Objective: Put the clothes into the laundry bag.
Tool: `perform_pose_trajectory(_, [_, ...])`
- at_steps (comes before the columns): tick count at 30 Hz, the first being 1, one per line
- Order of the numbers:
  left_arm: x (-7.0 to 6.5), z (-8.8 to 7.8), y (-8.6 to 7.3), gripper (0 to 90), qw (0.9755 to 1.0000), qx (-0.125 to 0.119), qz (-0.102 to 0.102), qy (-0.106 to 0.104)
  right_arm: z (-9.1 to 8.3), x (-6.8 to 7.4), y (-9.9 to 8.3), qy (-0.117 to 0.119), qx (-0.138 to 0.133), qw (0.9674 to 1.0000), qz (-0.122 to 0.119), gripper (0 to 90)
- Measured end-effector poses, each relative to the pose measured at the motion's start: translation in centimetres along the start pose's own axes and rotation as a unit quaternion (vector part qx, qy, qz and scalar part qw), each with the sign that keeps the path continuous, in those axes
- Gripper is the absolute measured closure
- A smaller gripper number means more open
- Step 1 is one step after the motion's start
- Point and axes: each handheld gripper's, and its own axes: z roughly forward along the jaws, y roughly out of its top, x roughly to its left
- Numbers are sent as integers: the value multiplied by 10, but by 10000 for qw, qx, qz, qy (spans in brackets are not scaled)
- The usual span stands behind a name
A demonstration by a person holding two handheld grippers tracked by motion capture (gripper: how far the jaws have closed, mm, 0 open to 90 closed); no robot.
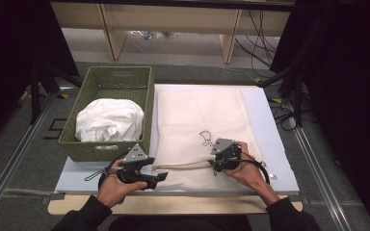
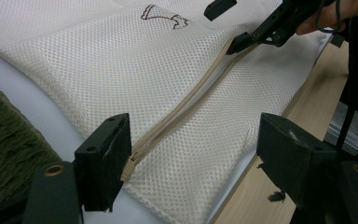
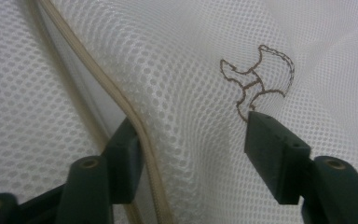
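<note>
Mesh laundry bag (image 1: 197,127) laid flat on counter (image 1: 274,159), just beside green basket (image 1: 125,82) holding white laundry (image 1: 108,119). Zipper (image 2: 186,100) apparently closed along its length; pull tab (image 2: 127,169) at left end. Left gripper (image 2: 193,158) gaping over bag corner, nothing pinched. Right gripper (image 3: 191,140) parted, one jaw under zipper edge, mesh between, not clamped. Remaining: opening, loading.

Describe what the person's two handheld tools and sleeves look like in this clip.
Both tools, left and right, are black, each topped by a grey three-cornered plate with small holes. Their jaws are blocky black pads on arms with brass-ringed screw holes. A thin black cable loops from each. The sleeves are dark, long, reaching the wrists.
</note>
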Motion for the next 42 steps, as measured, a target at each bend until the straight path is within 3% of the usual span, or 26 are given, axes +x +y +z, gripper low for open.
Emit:
perform_pose_trajectory(1, [1,-1,0,261,10000,43,24,22,2,1,0,-9,-52,10000,77,474])
perform_pose_trajectory(8, [1,-1,1,261,10000,-26,41,18,5,-7,1,145,-83,9999,-30,636])
perform_pose_trajectory(11, [1,-2,1,261,10000,-7,23,44,3,-8,4,229,-112,9996,105,717])
perform_pose_trajectory(12, [1,-2,2,261,10000,-8,26,46,2,-9,5,230,-136,9996,126,736])
perform_pose_trajectory(13, [1,-2,2,261,10000,-8,26,46,1,-11,6,170,-214,9996,-11,760])
perform_pose_trajectory(16, [1,-3,3,261,10000,-79,0,35,-2,-15,9,124,-190,9997,0,806])
perform_pose_trajectory(17, [1,-4,4,261,10000,-47,31,59,-2,-15,10,192,-248,9994,116,818])
perform_pose_trajectory(19, [2,-5,5,261,9999,-96,-1,55,-3,-16,12,185,-242,9995,31,834])
perform_pose_trajectory(20, [3,-6,6,261,9999,-118,112,33,-5,-18,13,224,-199,9995,32,841])
perform_pose_trajectory(23, [3,-9,9,261,9998,-198,-2,67,-7,-19,15,178,-252,9995,21,851])
perform_pose_trajectory(29, [6,-18,16,261,9996,-250,25,142,-12,-24,20,174,-322,9993,45,858])
perform_pose_trajectory(34, [10,-26,22,254,9992,-369,-135,75,-16,-30,25,135,-390,9991,22,860])
perform_pose_trajectory(36, [13,-28,24,254,9991,-389,-66,153,-18,-34,27,102,-452,9989,-94,862])
perform_pose_trajectory(38, [16,-31,27,254,9990,-368,-164,172,-20,-37,29,111,-452,9989,-85,862])
perform_pose_trajectory(39, [17,-32,28,254,9988,-413,-172,207,-21,-37,30,107,-446,9989,29,863])
perform_pose_trajectory(42, [21,-38,34,251,9985,-418,-177,293,-23,-41,33,111,-458,9989,-6,863])
